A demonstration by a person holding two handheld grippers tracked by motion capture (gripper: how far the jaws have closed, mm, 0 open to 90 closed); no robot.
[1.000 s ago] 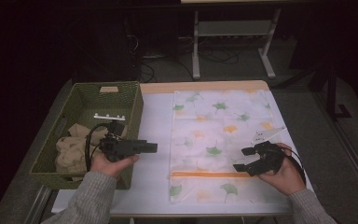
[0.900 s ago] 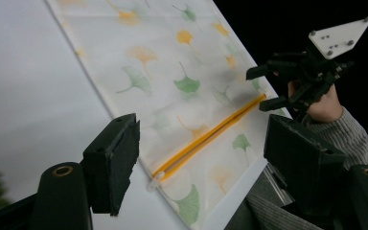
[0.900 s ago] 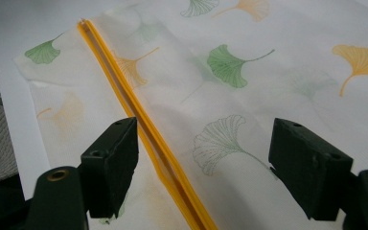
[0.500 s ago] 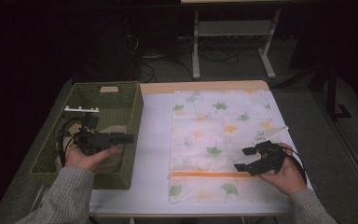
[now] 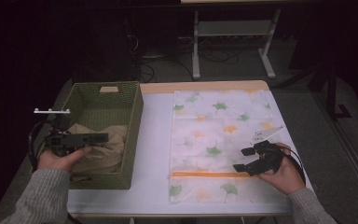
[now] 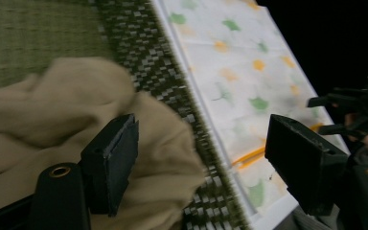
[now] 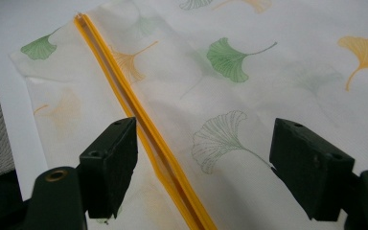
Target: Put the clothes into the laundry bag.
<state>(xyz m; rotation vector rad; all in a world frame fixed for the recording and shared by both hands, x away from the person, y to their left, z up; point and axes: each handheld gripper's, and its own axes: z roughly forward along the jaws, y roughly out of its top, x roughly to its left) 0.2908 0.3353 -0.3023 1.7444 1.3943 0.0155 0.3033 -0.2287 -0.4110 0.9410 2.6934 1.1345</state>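
A white bag printed with ginkgo leaves (image 5: pixel 219 140) lies flat on the table, its orange zipper (image 5: pixel 205 174) running across near the front. The zipper (image 7: pixel 143 129) passes between the wide-apart jaws of my right gripper (image 7: pixel 203 158), which hovers open just above the bag. In the high view that right gripper (image 5: pixel 246 159) sits at the bag's right front. My left gripper (image 5: pixel 103 136) is open over the green woven basket (image 5: pixel 135 121), above the beige cloth (image 5: pixel 100 144). The beige cloth (image 6: pixel 76 124) lies below the open left gripper (image 6: pixel 201 148), nothing held.
The white table (image 5: pixel 154 140) has a wooden far edge (image 5: pixel 205 86). The basket wall (image 6: pixel 172 91) stands between the cloth and the bag (image 6: pixel 230 72). A metal stand (image 5: pixel 233 32) and cables sit on the dark floor behind the table.
My left hand has swung left, from the table beside the basket to over the basket's cloth. The right gripper has stayed in place over the zipper.
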